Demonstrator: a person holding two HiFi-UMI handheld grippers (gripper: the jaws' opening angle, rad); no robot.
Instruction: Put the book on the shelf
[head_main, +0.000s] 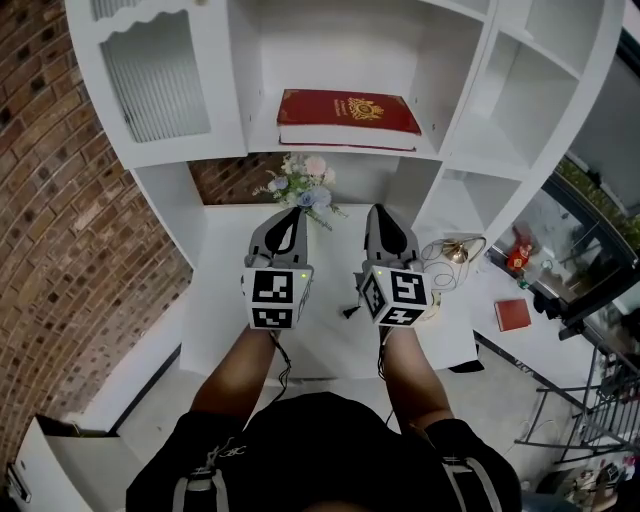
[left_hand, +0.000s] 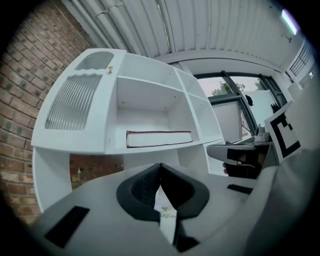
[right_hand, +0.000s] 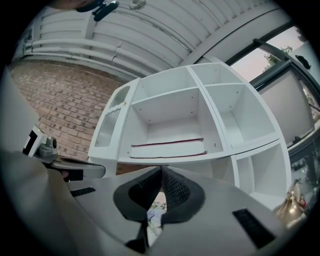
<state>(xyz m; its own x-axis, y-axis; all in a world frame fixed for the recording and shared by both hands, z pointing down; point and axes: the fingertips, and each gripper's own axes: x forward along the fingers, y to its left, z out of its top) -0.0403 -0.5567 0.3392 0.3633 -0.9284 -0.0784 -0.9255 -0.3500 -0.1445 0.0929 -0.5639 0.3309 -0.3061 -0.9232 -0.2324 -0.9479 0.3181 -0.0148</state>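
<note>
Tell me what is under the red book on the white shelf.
The red gold-embossed hardcover book lies flat directly on the white shelf board; nothing else shows beneath. The board under it is covered.

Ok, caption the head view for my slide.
Red book lies flat on the white shelf; left gripper and right gripper hover shut and empty.

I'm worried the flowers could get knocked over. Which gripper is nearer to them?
Left. The left gripper, jaws shut, points at the flowers with its tip just short of them. The right gripper, also shut, is farther off, to their right.
</note>
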